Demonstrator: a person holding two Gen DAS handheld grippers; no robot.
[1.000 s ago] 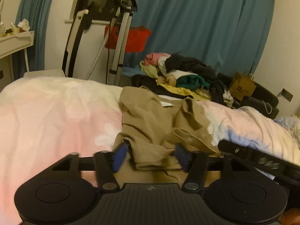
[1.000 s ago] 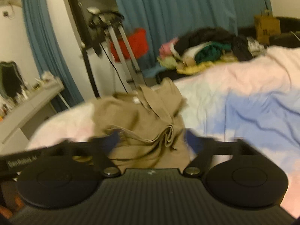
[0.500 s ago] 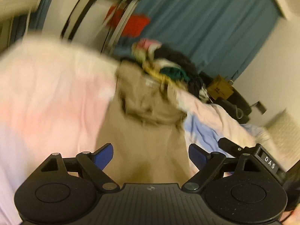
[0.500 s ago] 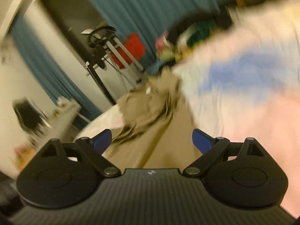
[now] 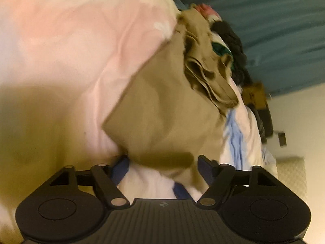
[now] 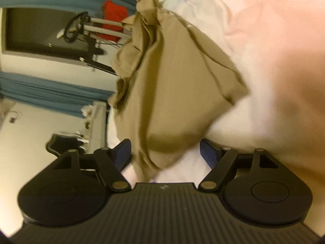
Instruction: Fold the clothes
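A tan garment point(image 5: 166, 105) lies on the pink and white bedcover point(image 5: 71, 50), its near part spread flat and its far part bunched. My left gripper point(image 5: 163, 167) is open, its blue pads on either side of the garment's near edge. In the right wrist view the same tan garment point(image 6: 176, 93) runs away from me over the bedcover point(image 6: 274, 40). My right gripper point(image 6: 165, 152) is open, with the garment's near corner lying between its blue pads. Both views are rolled sideways and blurred.
A pile of mixed clothes point(image 5: 227, 38) lies at the far end of the bed before a teal curtain point(image 5: 284, 20). A metal stand point(image 6: 85, 28) with a red item point(image 6: 113, 16) and a white shelf point(image 6: 97, 122) stand beside the bed.
Both grippers opened wider, dropped low to the bed and rolled sideways. The garment's near part now lies stretched flat towards me, with its near edge between the pads of each gripper.
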